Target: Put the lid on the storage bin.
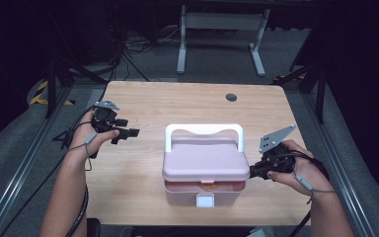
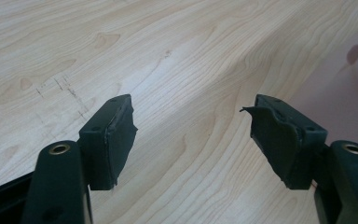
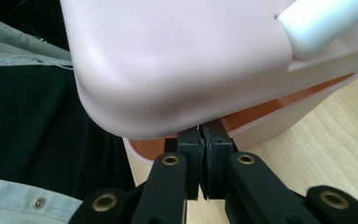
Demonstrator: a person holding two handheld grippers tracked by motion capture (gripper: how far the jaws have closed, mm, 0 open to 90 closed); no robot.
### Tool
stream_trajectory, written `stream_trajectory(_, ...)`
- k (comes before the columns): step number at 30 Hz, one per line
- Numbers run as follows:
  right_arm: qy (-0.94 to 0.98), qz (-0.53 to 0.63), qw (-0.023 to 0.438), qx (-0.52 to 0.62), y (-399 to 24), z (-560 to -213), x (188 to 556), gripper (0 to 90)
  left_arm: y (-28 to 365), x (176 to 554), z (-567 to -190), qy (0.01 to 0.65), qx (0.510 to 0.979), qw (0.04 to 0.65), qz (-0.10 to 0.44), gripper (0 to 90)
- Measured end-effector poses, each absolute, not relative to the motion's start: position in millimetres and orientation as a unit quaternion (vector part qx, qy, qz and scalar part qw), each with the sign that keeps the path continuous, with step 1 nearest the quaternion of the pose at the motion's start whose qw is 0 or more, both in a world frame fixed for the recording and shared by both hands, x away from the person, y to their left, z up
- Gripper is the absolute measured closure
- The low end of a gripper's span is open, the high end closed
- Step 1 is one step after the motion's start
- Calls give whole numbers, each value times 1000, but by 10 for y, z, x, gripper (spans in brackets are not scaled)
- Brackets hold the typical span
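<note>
1. Box (image 1: 205, 170), pink plastic, sits on my wooden surface (image 1: 177, 103) toward the near edge, roughly centred between the left and right edges.
2. Lid (image 1: 205, 160) is pink with rounded corners and raised off the base at the front; a gap shows between lid and base, orange-toned inside.
3. Handle (image 1: 203, 130) is white, arches over the far side of the lid, standing up.
4. White latch (image 1: 206, 201) hangs at the front of the base, facing the near edge.
5. My right gripper (image 1: 253, 171) is at the box's right near corner, tips right at the lid edge. In the right gripper view the jaws are pressed together with no gap, tucked just under the lid's rounded corner (image 3: 121, 107), above the base rim (image 3: 279, 109). Can't tell if the tips actually push on the lid or just touch it.
6. My left gripper (image 1: 128, 133) is held above the surface near the left edge, well apart from the box, pointing right toward it. Jaws wide apart, nothing between them; bare wood grain under them in the left gripper view, worn pads (image 2: 116, 140).
7. Round hole (image 1: 231, 97) in the surface near the far edge, right of centre.
8. My left hand (image 1: 94, 136) and right hand (image 1: 296, 170) each wrap a gripper body; cables trail off toward the near edge.
9. White frame legs (image 1: 222, 29) stand on the floor beyond the far edge.
</note>
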State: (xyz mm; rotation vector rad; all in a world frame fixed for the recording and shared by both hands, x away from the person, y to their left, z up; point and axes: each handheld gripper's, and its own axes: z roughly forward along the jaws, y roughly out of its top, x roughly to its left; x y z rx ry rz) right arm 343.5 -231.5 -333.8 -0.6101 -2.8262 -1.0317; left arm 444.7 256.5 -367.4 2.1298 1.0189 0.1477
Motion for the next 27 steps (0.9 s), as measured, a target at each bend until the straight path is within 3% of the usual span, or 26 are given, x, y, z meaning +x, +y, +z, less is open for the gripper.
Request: stream_trajectory(27,-937,-294,52,-184,-2342,-3391,3412,864,2581,4495,-3757,402,836,370,48,309)
